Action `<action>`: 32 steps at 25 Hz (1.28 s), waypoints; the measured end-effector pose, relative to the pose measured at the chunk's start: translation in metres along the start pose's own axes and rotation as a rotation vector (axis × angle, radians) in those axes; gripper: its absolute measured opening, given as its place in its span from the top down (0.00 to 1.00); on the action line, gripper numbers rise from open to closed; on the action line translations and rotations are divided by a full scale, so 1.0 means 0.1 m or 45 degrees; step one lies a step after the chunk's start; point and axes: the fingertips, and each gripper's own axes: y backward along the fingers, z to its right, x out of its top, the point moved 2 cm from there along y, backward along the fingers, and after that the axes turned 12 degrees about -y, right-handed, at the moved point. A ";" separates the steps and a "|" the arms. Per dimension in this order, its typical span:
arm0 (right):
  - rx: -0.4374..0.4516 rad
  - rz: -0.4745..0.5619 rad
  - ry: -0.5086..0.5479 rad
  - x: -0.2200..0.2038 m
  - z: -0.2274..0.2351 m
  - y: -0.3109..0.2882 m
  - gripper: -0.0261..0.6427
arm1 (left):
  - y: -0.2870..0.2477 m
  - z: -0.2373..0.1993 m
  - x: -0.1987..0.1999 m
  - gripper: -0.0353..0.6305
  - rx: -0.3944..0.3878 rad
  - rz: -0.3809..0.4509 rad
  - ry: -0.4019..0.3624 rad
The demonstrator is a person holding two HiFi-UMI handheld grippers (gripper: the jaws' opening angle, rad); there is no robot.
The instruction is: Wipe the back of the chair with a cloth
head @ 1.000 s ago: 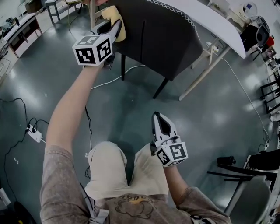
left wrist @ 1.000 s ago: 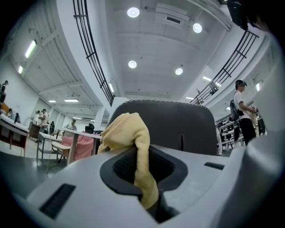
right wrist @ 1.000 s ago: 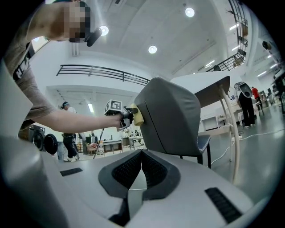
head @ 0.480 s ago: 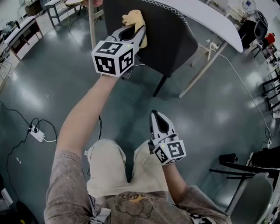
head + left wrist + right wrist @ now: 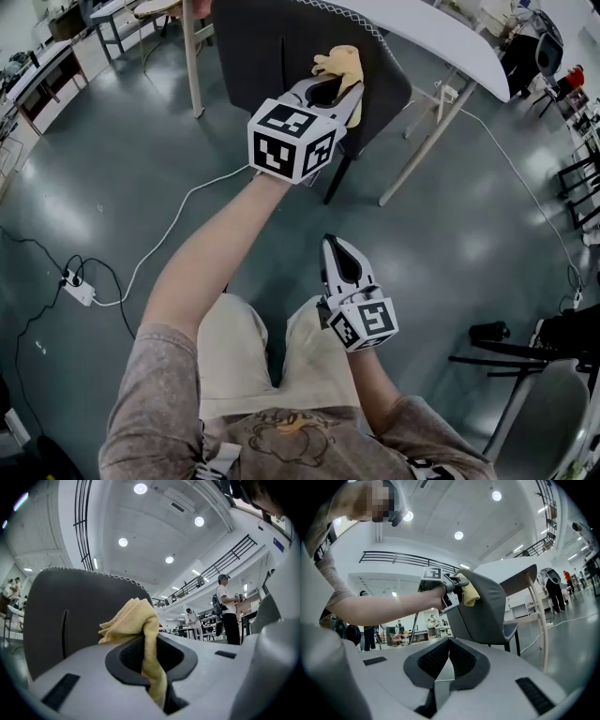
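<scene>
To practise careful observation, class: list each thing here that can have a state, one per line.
chair: upright on its legs.
yellow cloth: bunched, against the chair's back.
left gripper: shut on yellow cloth, raised.
right gripper: shut, empty, held low.

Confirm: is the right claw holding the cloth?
No, the right claw is shut on nothing, while the yellow cloth is pinched in the left claw.

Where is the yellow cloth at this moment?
In the head view the yellow cloth is at the top centre, clamped in the left gripper and held against the dark chair back.
</scene>
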 end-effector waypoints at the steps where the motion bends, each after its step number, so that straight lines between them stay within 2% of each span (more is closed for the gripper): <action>1: -0.002 0.000 0.001 0.00 0.00 0.02 0.92 | -0.01 0.04 0.00 0.87 -0.010 0.003 0.005; 5: -0.009 0.013 0.003 0.02 0.00 0.03 0.92 | 0.03 0.07 -0.02 0.87 -0.011 0.003 0.002; 11: -0.006 0.014 0.000 0.00 0.00 -0.03 0.92 | 0.25 -0.28 -0.24 0.87 0.073 -0.043 -0.010; 22: -0.012 -0.002 0.018 -0.04 -0.02 -0.13 0.92 | 0.94 -1.47 -0.92 0.87 0.349 -0.209 -0.003; 28: -0.031 -0.033 0.032 -0.12 0.01 -0.17 0.92 | 1.19 -2.17 -1.30 0.87 0.511 -0.308 0.040; 32: -0.050 -0.047 0.041 -0.16 0.03 -0.22 0.92 | 1.22 -2.50 -1.51 0.87 0.581 -0.342 0.081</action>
